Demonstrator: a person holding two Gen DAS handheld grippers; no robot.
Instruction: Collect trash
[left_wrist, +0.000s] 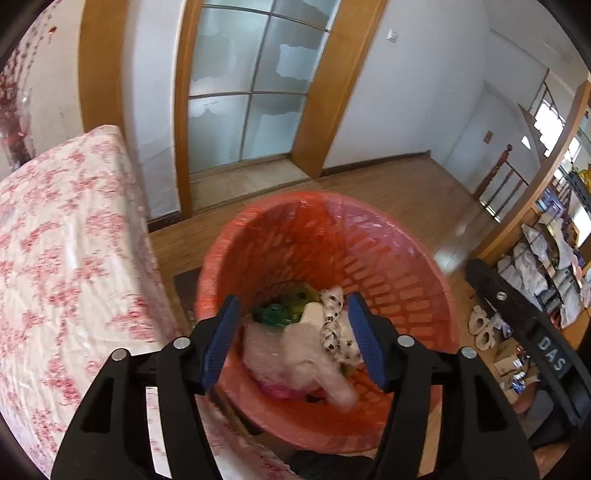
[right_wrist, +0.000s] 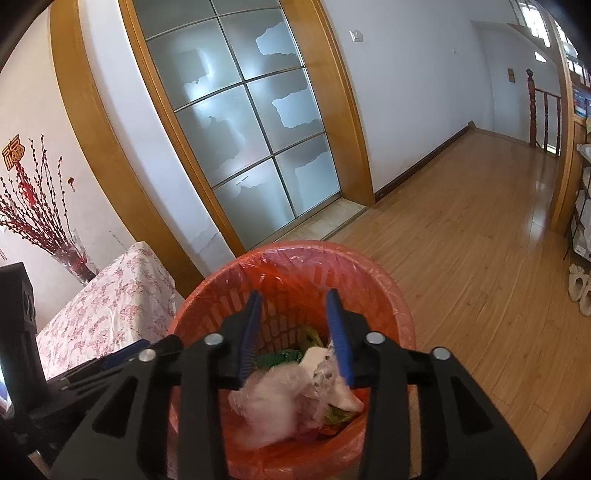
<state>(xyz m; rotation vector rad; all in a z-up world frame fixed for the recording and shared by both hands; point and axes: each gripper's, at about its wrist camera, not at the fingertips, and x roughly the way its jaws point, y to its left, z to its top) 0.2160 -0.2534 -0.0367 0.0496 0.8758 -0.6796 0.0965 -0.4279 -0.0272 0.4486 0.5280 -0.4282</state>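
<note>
Both my grippers hang over the red basket (left_wrist: 399, 258), which stands on the floor beside the counter (left_wrist: 55, 240). My left gripper (left_wrist: 291, 339) and right gripper (right_wrist: 295, 336) have jaws spread wide, holding nothing. The crumpled trash (right_wrist: 273, 402) lies inside the basket.
</note>
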